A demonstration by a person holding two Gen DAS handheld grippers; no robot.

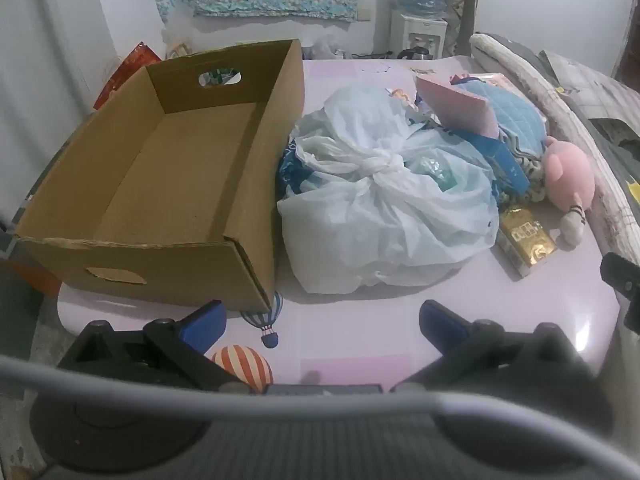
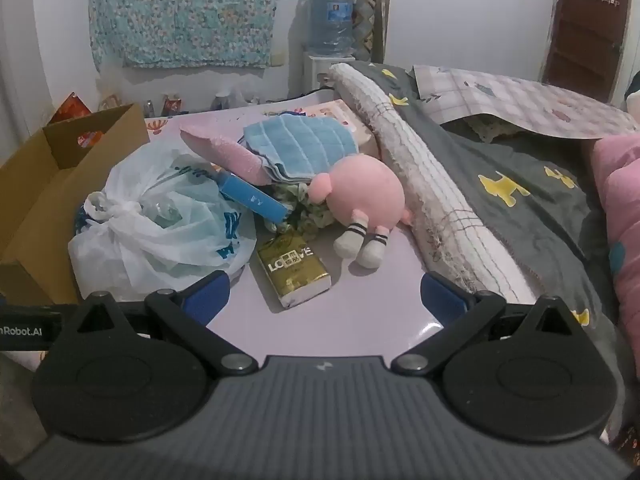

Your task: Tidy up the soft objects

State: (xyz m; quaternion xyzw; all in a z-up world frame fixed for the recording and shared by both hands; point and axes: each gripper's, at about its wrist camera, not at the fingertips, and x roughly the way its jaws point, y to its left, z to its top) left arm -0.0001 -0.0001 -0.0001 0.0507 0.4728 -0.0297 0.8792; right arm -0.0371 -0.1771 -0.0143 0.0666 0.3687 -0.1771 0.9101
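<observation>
Both claws spread wide, nothing between the pads.
Left gripper [image 1: 322, 326] before empty cardboard box [image 1: 168, 184]; right gripper [image 2: 325, 296] near gold tissue pack [image 2: 294, 276], pink plush toy [image 2: 362, 196].

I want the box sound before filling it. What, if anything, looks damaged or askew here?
The cardboard box has a ragged, torn top edge along its near wall, though it stands upright and empty. Beside it, the pink plush toy lies tipped over, feet toward the camera, against a loose heap of towels.
</observation>
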